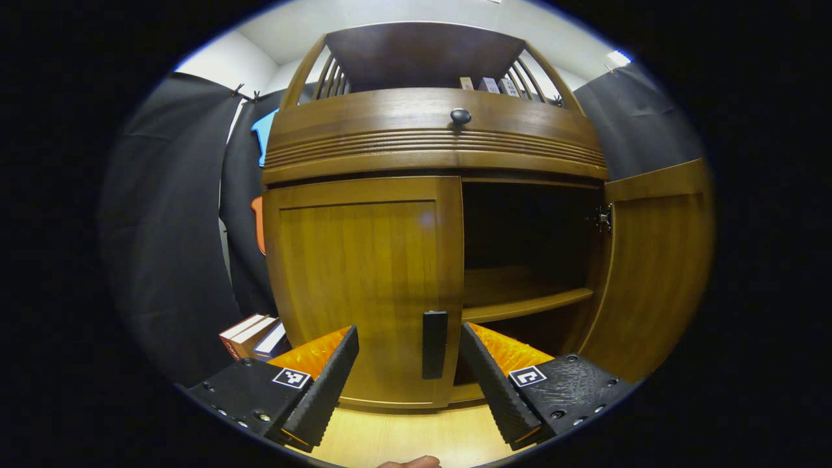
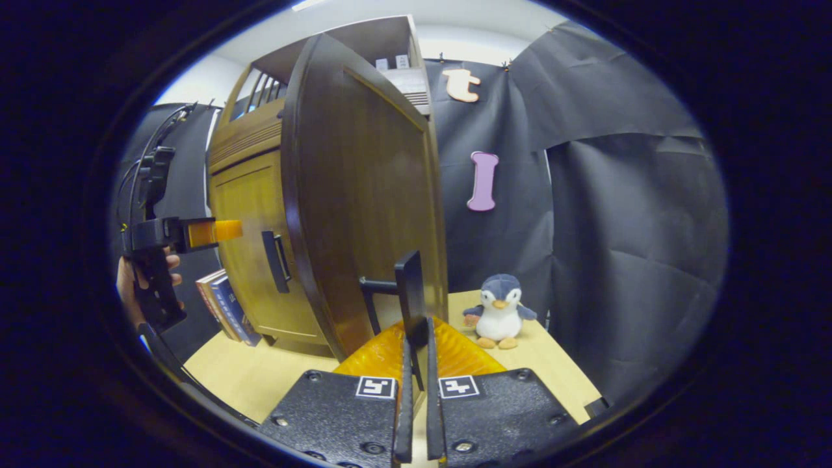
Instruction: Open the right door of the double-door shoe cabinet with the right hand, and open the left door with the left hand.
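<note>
The wooden shoe cabinet (image 1: 429,149) stands before me. Its left door (image 1: 364,279) is closed, with a dark vertical handle (image 1: 434,344) near its inner edge. My left gripper (image 1: 409,364) is open, its fingers on either side of that handle and a little short of it. The right door (image 1: 656,273) is swung wide, baring an inner shelf (image 1: 520,299). In the right gripper view the open right door (image 2: 364,201) stands edge-on, and my right gripper (image 2: 416,351) is shut on the right door's handle (image 2: 409,292). The left gripper (image 2: 214,232), held by a hand, hovers before the left door's handle (image 2: 276,260).
Several books (image 1: 253,335) lean by the cabinet's left side. A plush penguin (image 2: 499,311) sits on the light wooden tabletop (image 2: 260,377) to the right of the open door. Black cloth walls close in on both sides. A dark knob (image 1: 460,116) sits on the drawer above.
</note>
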Available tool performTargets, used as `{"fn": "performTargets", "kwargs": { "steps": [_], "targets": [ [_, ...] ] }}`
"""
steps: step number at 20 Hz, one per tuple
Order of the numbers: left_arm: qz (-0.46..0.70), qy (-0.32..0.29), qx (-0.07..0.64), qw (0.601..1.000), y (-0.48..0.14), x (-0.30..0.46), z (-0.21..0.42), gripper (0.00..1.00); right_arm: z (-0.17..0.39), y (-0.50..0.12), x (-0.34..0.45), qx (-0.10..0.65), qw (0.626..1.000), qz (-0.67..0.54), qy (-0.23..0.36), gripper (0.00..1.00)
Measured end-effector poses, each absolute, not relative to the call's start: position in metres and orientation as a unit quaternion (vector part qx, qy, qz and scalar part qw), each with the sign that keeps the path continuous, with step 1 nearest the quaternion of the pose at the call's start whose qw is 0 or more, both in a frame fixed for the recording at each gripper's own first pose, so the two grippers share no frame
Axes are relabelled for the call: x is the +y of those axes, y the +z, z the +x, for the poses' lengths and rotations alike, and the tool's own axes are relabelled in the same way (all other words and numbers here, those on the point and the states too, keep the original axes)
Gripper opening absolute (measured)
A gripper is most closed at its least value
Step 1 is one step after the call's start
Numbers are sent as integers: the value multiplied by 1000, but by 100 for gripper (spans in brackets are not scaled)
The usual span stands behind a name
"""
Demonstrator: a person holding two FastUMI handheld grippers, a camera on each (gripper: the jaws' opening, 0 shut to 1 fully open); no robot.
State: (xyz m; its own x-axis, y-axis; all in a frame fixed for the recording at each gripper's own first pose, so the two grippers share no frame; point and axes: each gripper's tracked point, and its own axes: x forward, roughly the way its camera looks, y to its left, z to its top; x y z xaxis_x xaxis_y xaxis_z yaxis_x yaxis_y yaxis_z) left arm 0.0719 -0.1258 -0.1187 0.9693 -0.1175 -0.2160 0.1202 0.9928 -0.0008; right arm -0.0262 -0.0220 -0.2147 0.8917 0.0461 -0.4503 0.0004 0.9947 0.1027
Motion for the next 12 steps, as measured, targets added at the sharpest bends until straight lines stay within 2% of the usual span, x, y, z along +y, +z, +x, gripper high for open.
{"fn": "performTargets", "kwargs": {
  "steps": [4,5,9,10,11,12],
  "targets": [
    [6,-64,112,992,-124,-143,84,95,-27,-210,-60,239,969,62,-16,7],
    [5,-63,114,991,-126,-144,87,95,-28,-212,-59,242,968,67,-8,4],
    [-1,-53,128,990,-142,-145,101,95,-32,-207,-75,240,970,47,-4,4],
    [-3,-52,132,990,-145,-146,104,95,-34,-205,-81,236,971,40,-8,0],
    [-5,-53,135,989,-147,-147,107,95,-36,-201,-89,233,972,37,-16,5],
    [-6,-53,137,989,-150,-147,109,95,-38,-198,-98,231,972,39,-23,5]
  ]
}}
